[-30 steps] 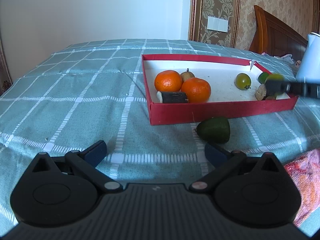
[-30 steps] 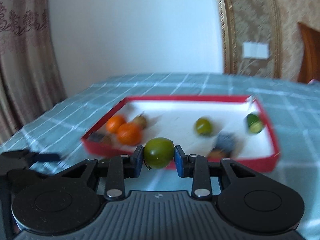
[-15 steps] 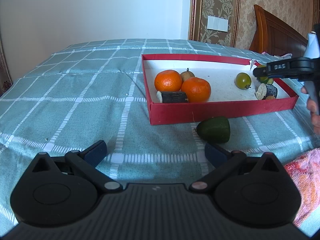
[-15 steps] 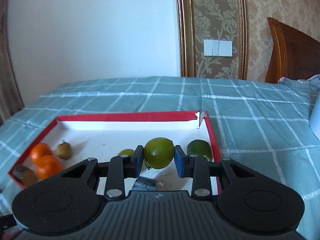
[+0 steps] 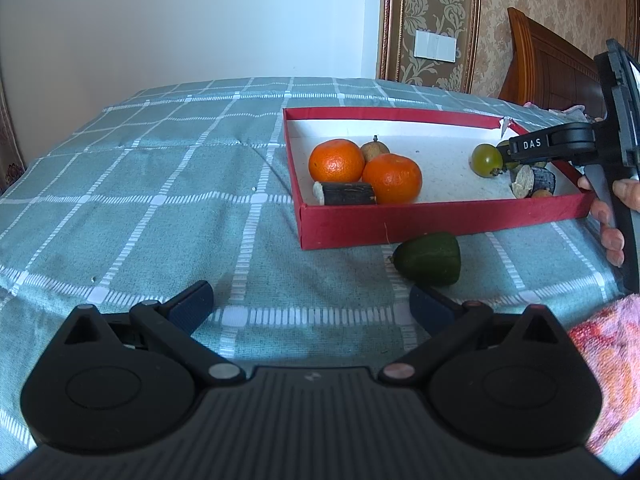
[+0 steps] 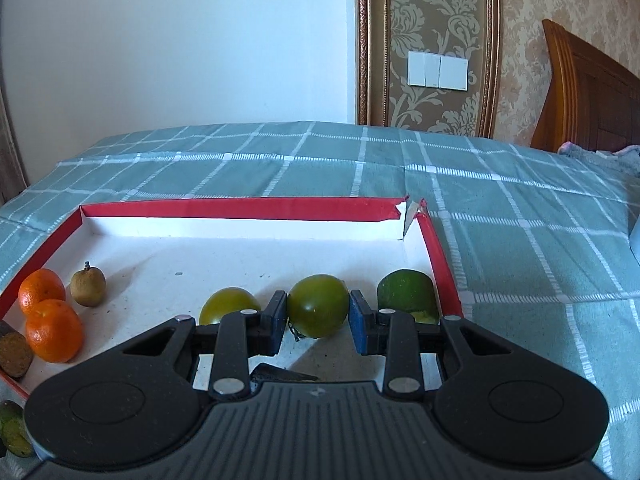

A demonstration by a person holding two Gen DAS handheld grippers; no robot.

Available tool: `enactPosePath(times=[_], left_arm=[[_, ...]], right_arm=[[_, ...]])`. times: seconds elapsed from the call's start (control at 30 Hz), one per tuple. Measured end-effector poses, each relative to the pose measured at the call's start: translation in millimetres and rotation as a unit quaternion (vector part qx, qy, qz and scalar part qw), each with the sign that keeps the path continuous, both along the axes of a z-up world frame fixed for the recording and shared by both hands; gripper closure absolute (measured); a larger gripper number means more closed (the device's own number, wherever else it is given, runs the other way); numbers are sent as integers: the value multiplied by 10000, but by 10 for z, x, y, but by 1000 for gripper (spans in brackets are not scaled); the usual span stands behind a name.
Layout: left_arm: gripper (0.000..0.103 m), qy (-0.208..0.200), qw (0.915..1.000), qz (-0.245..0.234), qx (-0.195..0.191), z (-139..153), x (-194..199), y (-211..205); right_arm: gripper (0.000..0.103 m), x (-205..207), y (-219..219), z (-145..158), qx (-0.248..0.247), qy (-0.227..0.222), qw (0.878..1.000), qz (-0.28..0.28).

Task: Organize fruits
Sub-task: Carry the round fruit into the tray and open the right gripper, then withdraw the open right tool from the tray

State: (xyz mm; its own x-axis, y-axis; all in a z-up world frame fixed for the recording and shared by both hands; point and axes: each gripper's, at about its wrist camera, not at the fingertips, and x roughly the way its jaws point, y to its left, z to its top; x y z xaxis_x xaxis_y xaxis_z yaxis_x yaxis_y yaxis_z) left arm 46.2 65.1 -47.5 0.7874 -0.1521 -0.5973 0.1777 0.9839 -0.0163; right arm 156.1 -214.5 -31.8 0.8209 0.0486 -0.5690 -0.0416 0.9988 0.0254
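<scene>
The right claw (image 6: 318,314) was clamped on a green tomato (image 6: 318,311), its blue pads (image 6: 277,322) pressing the fruit's two sides at about its widest part, low over the white floor of the red box (image 6: 240,203) near the right-hand wall. A second green tomato (image 6: 229,305) lay just to its left and a lime (image 6: 406,293) just to its right, so the landing spot was a narrow gap between them.

Judging by its look, the tomato was light, smooth-skinned and firm but bruisable; a hold across the widest part, as here, seemed the safest, with only enough squeeze to stop it slipping. Being round, it would likely roll once let go, so release close to the box floor appeared wise.

The left claw (image 5: 311,307) hung spread wide and empty over the bed (image 5: 160,200). Just ahead of its right finger lay an avocado (image 5: 429,259), outside the box and close to its front wall. That one looked heavier, with a tapered body, so a grip across its thick middle would probably hold best. Two oranges (image 5: 392,178) sat together in the box's left corner.
</scene>
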Motion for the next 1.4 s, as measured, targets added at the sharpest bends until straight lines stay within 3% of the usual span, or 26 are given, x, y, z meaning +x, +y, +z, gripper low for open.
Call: enactPosePath(times=[0.5,0.77,1.0,1.17,1.3,1.4], left_arm=[[0,2,10000,1,10,-3,4,-4],[0,2,10000,2,12,0,4,-6],[0,3,10000,2,17,0,4,-5],[0,3,10000,2,16,-2,5,1],[0,3,10000,2,17,-2,6,-4],[0,4,10000,3,20,-1,6,-7]], right_arm=[[71,-27,-9,7,-11,-18,10000,18],[54,-91,-26,22,21,-28,10000,0],[49,-161,-59,48,167,-52,9998,63],[44,-275,-129,96,394,-141,9991,87],[28,-414,-155,131,299,-334,9990,-29],[28,-531,-194,174,327,-491,9982,-85]])
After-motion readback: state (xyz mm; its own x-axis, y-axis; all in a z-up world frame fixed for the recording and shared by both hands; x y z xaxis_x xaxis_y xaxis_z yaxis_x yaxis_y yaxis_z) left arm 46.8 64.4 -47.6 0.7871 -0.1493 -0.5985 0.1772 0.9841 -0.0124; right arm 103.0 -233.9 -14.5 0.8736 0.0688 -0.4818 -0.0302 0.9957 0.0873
